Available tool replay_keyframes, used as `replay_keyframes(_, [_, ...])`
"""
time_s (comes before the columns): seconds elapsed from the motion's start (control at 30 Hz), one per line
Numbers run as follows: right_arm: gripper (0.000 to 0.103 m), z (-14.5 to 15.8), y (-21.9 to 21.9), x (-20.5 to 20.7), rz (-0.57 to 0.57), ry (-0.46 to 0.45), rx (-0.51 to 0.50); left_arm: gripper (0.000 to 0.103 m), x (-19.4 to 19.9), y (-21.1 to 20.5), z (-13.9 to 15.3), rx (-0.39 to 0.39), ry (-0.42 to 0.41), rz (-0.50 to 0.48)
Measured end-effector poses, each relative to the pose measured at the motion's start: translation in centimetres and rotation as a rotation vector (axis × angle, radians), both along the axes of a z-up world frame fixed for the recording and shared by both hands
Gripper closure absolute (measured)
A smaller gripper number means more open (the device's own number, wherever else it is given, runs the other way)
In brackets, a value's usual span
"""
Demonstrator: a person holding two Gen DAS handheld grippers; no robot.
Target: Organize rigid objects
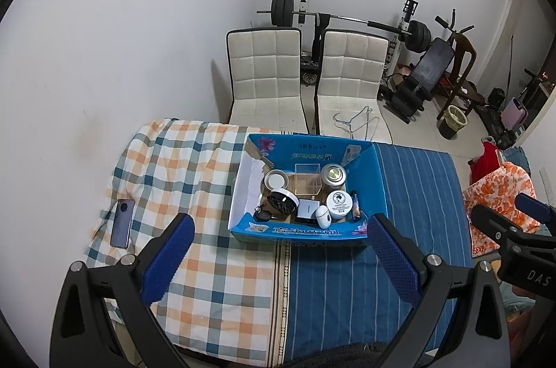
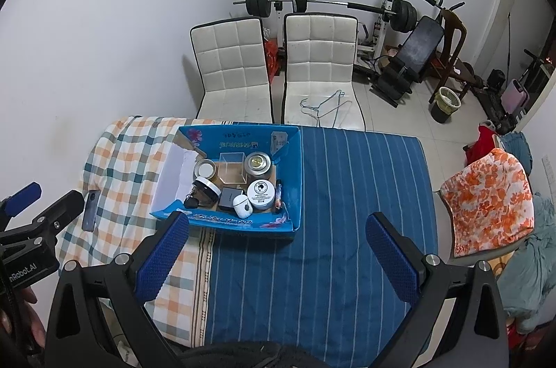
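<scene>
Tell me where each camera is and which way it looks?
Left wrist: sits on the left gripper, looking down at the blue box straight ahead; its own open jaws show, plus the right gripper.
Right wrist: sits on the right gripper, facing likewise, box left of center; the left gripper shows.
Both share the box, phone and two white chairs.

Box print: the lettering on the blue box (image 1: 305, 230) is too small and warped to read in either view.
Key-like item: a dark object (image 1: 262, 214) in the box's lower left corner, possibly keys, too small to tell.
Thin item: a dark object (image 1: 354, 210) against the box's right wall is partly hidden behind the white jar (image 1: 340, 204).
Right gripper: in the left wrist view its body (image 1: 514, 236) is cut off by the right edge.
Left gripper: in the right wrist view its body (image 2: 31, 229) is cut off by the left edge.
Bed: the checked quilt (image 2: 139, 159) and striped sheet (image 2: 347, 194) run out of frame at the bottom.
</scene>
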State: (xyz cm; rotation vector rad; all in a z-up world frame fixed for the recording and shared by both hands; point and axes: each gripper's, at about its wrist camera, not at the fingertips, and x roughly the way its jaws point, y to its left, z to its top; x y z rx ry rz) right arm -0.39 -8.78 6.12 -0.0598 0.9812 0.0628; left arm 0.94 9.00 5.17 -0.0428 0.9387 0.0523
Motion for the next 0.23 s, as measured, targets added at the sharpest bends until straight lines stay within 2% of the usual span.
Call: replay_keyframes(0.23, [0.000, -0.29, 0.02, 0.20, -0.009, 0.004, 0.004, 0.001, 0.01, 0.02, -0.96, -0.010, 0.015, -0.004])
